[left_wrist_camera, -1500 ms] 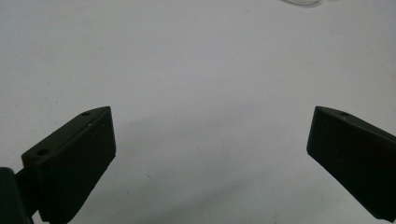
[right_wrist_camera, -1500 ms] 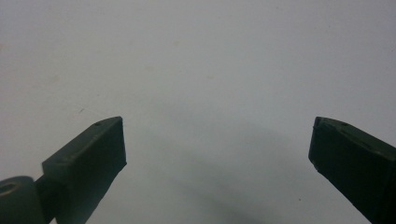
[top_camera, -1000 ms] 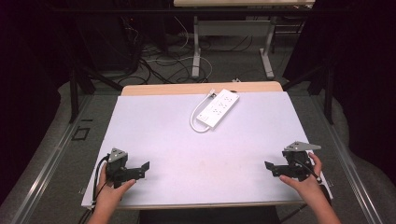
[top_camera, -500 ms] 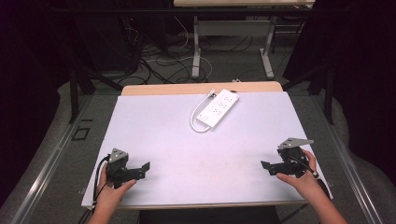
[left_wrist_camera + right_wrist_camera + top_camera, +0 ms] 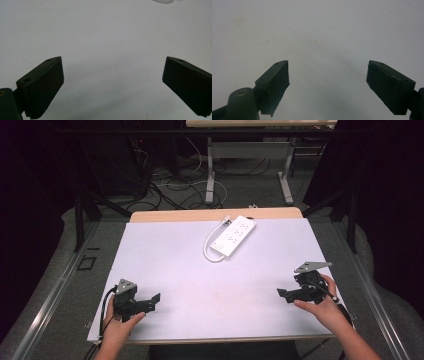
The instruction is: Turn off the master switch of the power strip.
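A white power strip [image 5: 233, 236] with its looped white cord lies at the far middle of the white table top [image 5: 200, 270]. My left gripper [image 5: 154, 301] rests near the front left corner, held by a hand, its jaws wide apart over bare table. In the left gripper view the left gripper [image 5: 112, 75] is open with nothing between its jaws. My right gripper [image 5: 283, 294] is held just above the table near the front right edge. The right gripper [image 5: 328, 80] also stands open over bare surface in the right gripper view.
The table's wooden far edge [image 5: 215, 214] runs behind the power strip. Beyond it, cables lie on the floor around another table's white legs [image 5: 210, 170]. Dark curtains and metal rails flank both sides.
My right gripper has lifted slightly and shifted left and away from the front edge. The left gripper has stayed where it was.
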Motion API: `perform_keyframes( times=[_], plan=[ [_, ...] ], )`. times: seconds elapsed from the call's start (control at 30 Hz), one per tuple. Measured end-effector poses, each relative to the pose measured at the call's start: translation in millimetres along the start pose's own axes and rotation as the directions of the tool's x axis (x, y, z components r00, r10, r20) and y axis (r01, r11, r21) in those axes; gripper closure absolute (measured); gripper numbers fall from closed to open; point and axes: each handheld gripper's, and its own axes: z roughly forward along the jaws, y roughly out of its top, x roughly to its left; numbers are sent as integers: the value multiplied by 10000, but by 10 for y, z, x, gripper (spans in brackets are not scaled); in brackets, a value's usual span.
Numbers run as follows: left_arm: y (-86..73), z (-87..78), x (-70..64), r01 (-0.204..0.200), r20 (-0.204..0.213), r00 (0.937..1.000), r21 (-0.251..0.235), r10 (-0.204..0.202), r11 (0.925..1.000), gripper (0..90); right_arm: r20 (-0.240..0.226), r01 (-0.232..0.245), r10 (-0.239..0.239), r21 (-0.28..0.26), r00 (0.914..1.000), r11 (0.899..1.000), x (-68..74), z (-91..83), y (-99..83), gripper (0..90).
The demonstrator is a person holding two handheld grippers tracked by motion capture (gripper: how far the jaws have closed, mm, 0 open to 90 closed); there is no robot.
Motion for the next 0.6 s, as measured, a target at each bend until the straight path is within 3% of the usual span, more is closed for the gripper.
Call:
perform_keyframes(
  times=[0.6],
  plan=[
    [2,-9,14,161,-21,9999,-229,-162,9996,6,-183,576,-573,158,9982,9982,79,17,372,180]
  ],
)
